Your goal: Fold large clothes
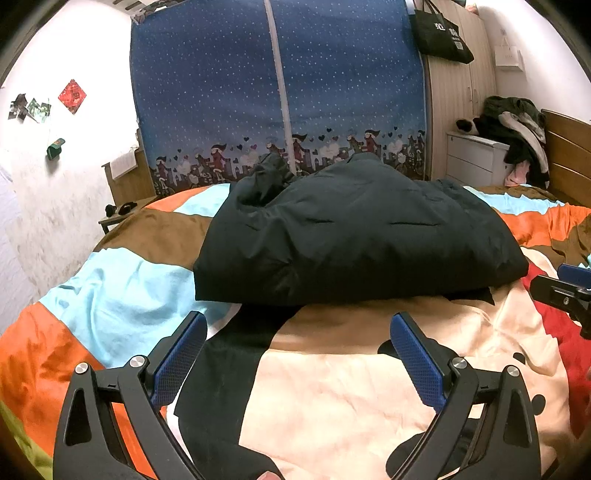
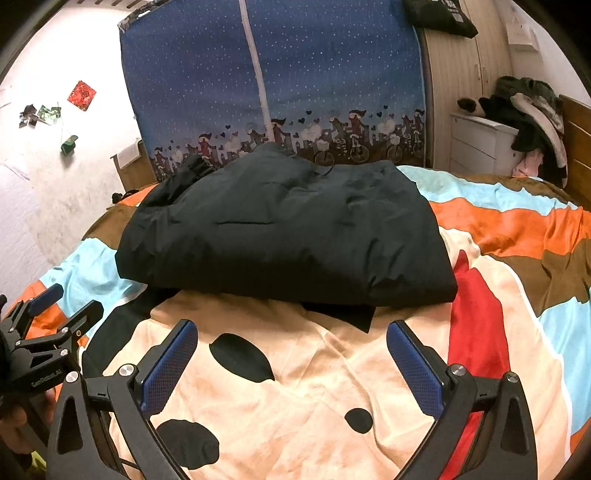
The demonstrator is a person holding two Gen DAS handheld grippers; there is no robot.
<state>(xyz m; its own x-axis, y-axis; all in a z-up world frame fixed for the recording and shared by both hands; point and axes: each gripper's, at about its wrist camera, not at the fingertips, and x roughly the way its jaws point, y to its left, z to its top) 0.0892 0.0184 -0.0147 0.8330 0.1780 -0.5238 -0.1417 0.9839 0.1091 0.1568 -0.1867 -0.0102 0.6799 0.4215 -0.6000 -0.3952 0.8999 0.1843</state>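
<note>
A dark padded jacket (image 1: 354,236) lies folded into a thick bundle on the bed, across the middle of the patchwork bedspread (image 1: 110,295), with a bunched part, perhaps a sleeve or hood, rising at its far left corner. Its near edge rests on a cream blanket (image 1: 351,387) with black patches and a red band, and a flat strip of dark cloth sticks out from under that edge.

The left gripper (image 1: 299,350) hangs above the cream blanket just short of the jacket, its blue-padded fingers spread wide and holding nothing. The right gripper (image 2: 291,354) sits beside it in the same pose, fingers wide apart, nothing between them, also near the jacket's front edge but not touching it. Each gripper shows at the edge of the other's view.

Behind the bed stands a blue star-dotted fabric wardrobe (image 1: 277,92) with a cartoon city border. To its right are a white drawer unit (image 1: 476,158) heaped with clothes and a black tote bag (image 1: 439,33) hanging on a wooden cupboard
</note>
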